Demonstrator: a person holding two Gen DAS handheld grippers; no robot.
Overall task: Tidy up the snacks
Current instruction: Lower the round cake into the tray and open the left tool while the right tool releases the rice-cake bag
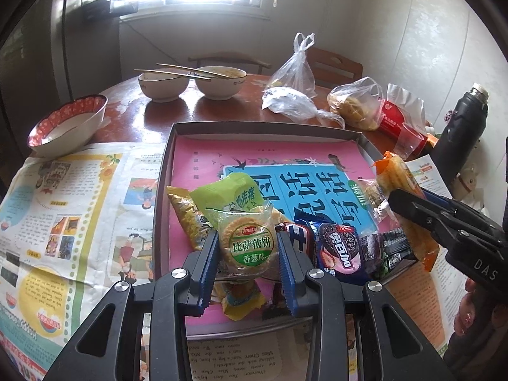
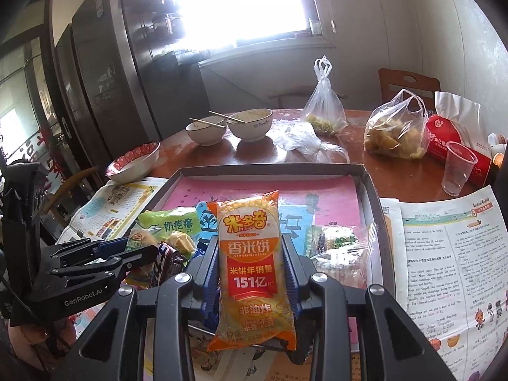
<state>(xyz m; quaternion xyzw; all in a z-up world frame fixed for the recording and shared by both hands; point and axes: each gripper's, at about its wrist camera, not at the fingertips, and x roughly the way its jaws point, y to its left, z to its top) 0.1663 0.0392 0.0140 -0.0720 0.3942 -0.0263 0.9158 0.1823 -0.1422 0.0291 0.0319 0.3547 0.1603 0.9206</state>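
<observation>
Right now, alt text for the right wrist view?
The right gripper is shut on an orange rice cracker packet, held upright over a shallow tray of mixed snacks. The left gripper is at the left beside a green snack bag; bowls and plastic bags are behind.

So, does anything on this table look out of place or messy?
Yes: used bowls with chopsticks across them stand behind the tray, and loose snack packets lie jumbled in its near corner.

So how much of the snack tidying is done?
About halfway, it seems. Done: a pile of snacks lies in the tray. In hand: left hand-held gripper holds a round cracker pack, right hand-held gripper an orange rice-cracker bag. Left: placing both.
</observation>
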